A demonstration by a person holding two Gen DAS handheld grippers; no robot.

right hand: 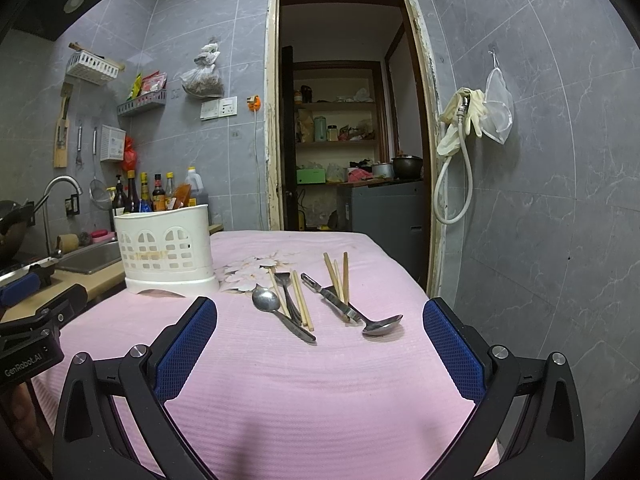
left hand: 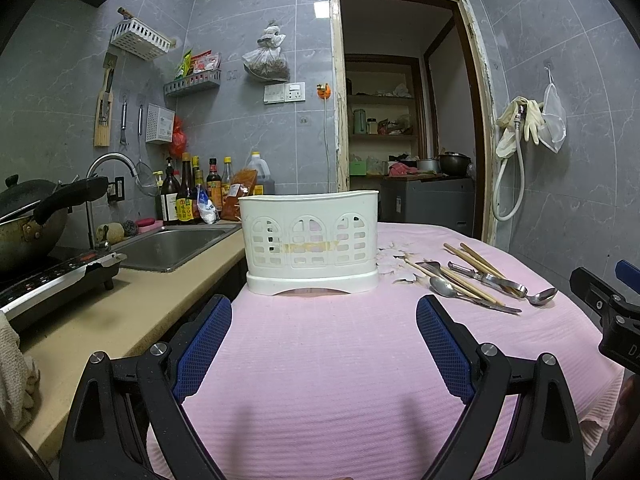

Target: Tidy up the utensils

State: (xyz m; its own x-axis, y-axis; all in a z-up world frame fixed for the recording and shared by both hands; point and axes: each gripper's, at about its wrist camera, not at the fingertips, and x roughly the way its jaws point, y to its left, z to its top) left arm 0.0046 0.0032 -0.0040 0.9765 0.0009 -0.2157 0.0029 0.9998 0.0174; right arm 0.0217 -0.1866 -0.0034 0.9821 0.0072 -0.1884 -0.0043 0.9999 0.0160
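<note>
Utensils [right hand: 320, 300] are lying on the pink-clothed table [right hand: 320, 400] in a grey-tiled kitchen, ahead of the gaping, empty right gripper [right hand: 320, 320], right of the equally wide-spread left gripper [left hand: 324, 320].

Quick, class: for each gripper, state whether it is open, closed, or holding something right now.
Left gripper: open, holding nothing, above the pink cloth.
Right gripper: open, holding nothing, short of the utensils.

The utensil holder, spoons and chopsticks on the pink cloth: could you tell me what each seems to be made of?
Utensil holder: off-white moulded plastic, matte, with arched cut-out slots. Spoons: probably stainless steel; grey, shiny, reflecting light. Chopsticks: likely wood or bamboo; tan, dull, unglossed.
</note>
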